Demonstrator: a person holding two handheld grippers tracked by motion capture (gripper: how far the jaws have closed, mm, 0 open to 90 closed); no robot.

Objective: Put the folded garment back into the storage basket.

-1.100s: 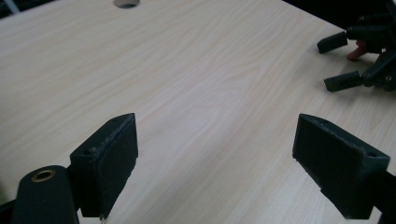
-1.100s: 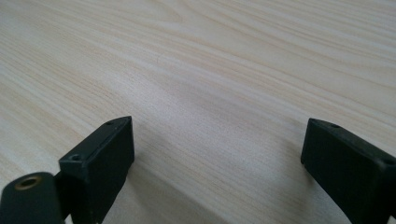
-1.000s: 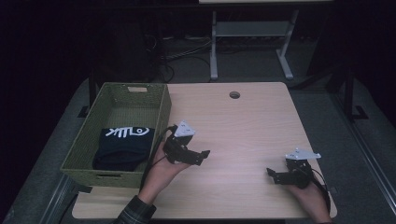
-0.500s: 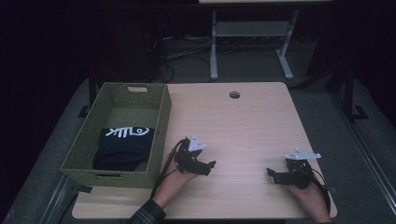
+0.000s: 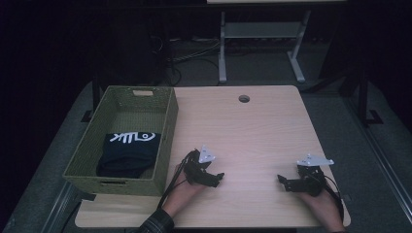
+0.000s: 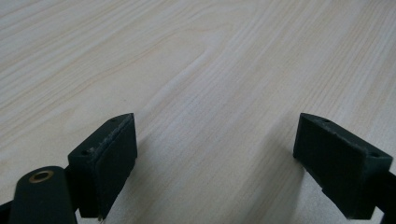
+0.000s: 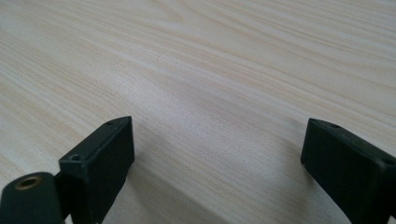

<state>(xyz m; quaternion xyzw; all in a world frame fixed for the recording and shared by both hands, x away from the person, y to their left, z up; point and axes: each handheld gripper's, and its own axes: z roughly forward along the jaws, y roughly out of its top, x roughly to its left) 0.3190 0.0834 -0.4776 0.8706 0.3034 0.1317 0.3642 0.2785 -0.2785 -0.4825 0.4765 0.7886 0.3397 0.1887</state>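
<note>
The high view is dim and grainy, with black surroundings — the pale wooden table [image 5: 252,131] is evenly lit; close views are bright, with soft shadows.

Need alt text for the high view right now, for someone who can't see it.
Two hand-held claws, left claw and right claw, rest open and empty near the front of a pale wooden table. At its left edge, a green woven basket holds a folded dark garment.

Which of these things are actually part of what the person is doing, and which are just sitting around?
Part of the job:
- left gripper, jaws open, empty
- right gripper, jaws open, empty
- dark folded garment, lying in the green basket

Just about:
- wooden table, with its cable hole
- metal stand behind the table
</note>
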